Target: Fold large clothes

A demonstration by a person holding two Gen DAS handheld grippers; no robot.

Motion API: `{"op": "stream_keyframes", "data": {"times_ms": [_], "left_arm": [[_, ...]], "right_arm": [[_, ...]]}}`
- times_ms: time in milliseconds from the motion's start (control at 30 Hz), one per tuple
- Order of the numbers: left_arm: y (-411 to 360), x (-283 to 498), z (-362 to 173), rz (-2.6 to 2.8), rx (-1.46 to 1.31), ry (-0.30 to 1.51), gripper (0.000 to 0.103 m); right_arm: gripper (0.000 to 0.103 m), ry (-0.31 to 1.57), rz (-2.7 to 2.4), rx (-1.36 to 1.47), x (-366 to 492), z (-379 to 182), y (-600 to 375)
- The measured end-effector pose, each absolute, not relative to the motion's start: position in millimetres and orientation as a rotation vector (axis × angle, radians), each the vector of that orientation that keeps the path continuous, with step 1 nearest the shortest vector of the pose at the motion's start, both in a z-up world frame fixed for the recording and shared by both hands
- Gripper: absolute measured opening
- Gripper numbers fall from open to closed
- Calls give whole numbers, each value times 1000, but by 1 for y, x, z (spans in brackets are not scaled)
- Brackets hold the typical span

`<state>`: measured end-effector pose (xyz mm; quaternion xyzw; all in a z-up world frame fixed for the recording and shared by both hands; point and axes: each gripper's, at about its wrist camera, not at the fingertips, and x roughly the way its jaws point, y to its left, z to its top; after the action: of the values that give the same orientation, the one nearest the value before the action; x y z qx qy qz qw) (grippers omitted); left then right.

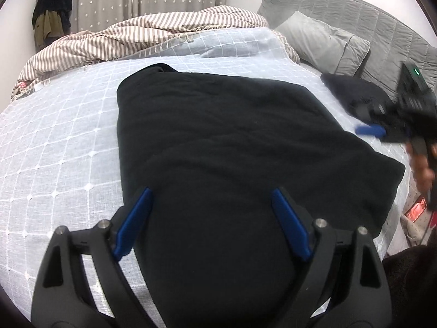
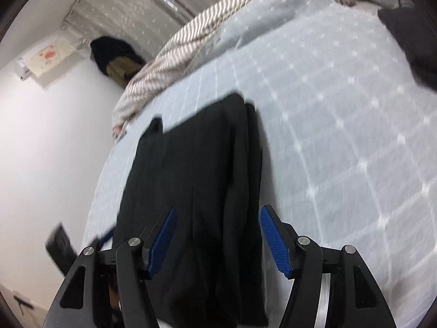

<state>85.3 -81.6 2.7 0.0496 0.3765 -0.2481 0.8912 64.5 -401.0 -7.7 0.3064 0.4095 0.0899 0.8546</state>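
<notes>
A folded black garment (image 1: 232, 147) is laid flat on the blue checked bedspread (image 1: 54, 142), below the striped blanket (image 1: 114, 41). Over the garment's near edge, the left gripper (image 1: 211, 199) and right gripper (image 2: 217, 218) are held open, with nothing pinched.

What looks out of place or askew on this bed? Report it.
Nothing is spilled or damaged. The black garment lies folded on the checked bedspread, set at a slant. A smaller dark garment sits apart near the pillow, and the striped blanket is bunched up behind.
</notes>
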Motion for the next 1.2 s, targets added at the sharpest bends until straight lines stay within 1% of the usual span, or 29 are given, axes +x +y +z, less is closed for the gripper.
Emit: {"op": "stream_keyframes", "data": {"times_ms": [67,200,233,267,300,367,467,533,567,600,700,767,833,900,1000,1100,1200], "left_arm": [[-82,84,2,-510,107,778,89],[-82,85,3,-508,104,779,89],[-82,85,3,-507,105,778,89],[-83,85,3,-506,108,777,89],[-83,85,3,-505,109,775,89],[-84,86,3,-500,103,770,89],[-87,87,5,-510,81,757,89],[-92,86,6,-530,77,744,89],[-96,85,5,-534,81,740,89],[-101,84,4,-539,91,738,89],[-112,79,4,-536,148,728,89],[-111,78,6,-538,159,724,89],[-105,78,12,-544,131,724,89],[-95,79,21,-560,68,713,89],[-85,78,33,-565,2,672,89],[-86,79,30,-585,-17,690,89],[-94,82,10,-618,11,765,89]], "right_arm": [[65,854,213,692,85,-9,-405],[65,934,172,723,125,-34,-406],[63,945,149,717,131,-40,-403],[41,942,139,708,132,-43,-401],[24,923,142,691,133,-43,-397],[13,897,144,620,130,-28,-386],[12,813,158,443,127,5,-359],[11,742,184,396,124,22,-357],[12,733,176,388,126,22,-360],[12,746,144,387,133,16,-368],[16,864,16,390,142,-22,-388],[17,892,-78,361,136,-29,-396],[17,851,-105,355,119,-13,-403],[17,760,-57,375,95,12,-404],[18,681,3,338,67,42,-385],[18,705,104,264,57,47,-345],[18,788,165,190,57,29,-311]]}}
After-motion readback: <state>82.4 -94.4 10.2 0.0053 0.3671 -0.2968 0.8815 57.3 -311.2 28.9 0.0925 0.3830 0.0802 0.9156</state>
